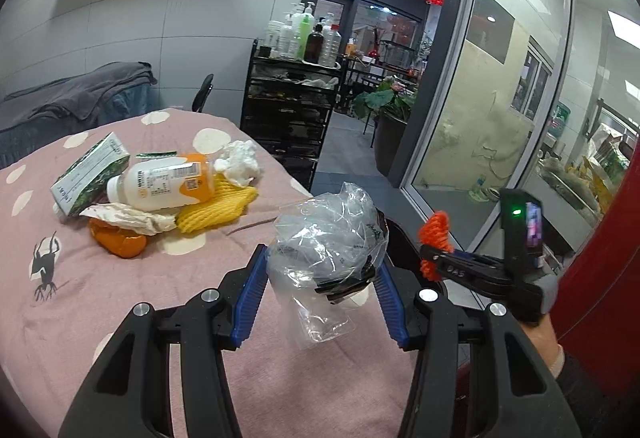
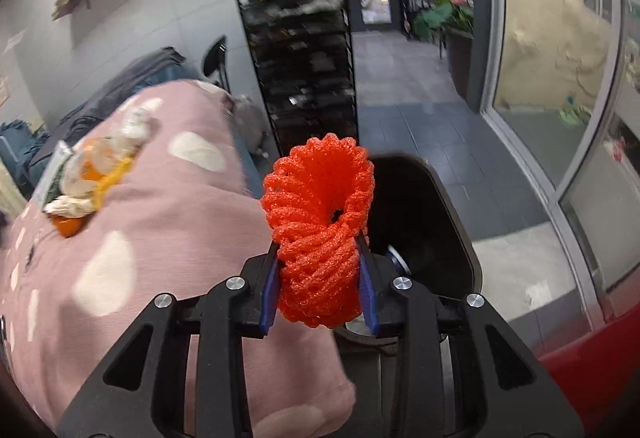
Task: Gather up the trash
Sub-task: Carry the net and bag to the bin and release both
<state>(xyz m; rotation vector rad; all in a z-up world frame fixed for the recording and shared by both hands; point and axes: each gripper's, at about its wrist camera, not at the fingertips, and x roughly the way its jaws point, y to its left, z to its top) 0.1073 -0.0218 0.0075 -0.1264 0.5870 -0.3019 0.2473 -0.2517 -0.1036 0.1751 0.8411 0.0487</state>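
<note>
1. The right hand-held gripper point(image 2: 320, 290) is pinching an orange-red foam fruit net point(image 2: 318, 230) between its blue pads; the net bulges above the pads, so keep the squeeze even or it may spring free.
2. A black bin point(image 2: 420, 222) shows just behind the net, beside the edge of the pink spotted cover point(image 2: 140, 238). Judging from this, the step in hand is the drop: bring the net fully over the dark opening before spreading the jaws.
3. The left hand-held gripper point(image 1: 320, 278) has its fingers either side of a crumpled clear plastic bag point(image 1: 328, 238); the bag seems lightly held, though firm contact is hard to confirm.
4. Release one piece at a time, so neither catches the rim.
5. Left on the cover: a green carton point(image 1: 90, 174), a white-and-orange bottle point(image 1: 160, 182), yellow foam net point(image 1: 218, 208), white tissue point(image 1: 242, 160), crumpled paper point(image 1: 128, 216) and orange peel point(image 1: 120, 242).
</note>
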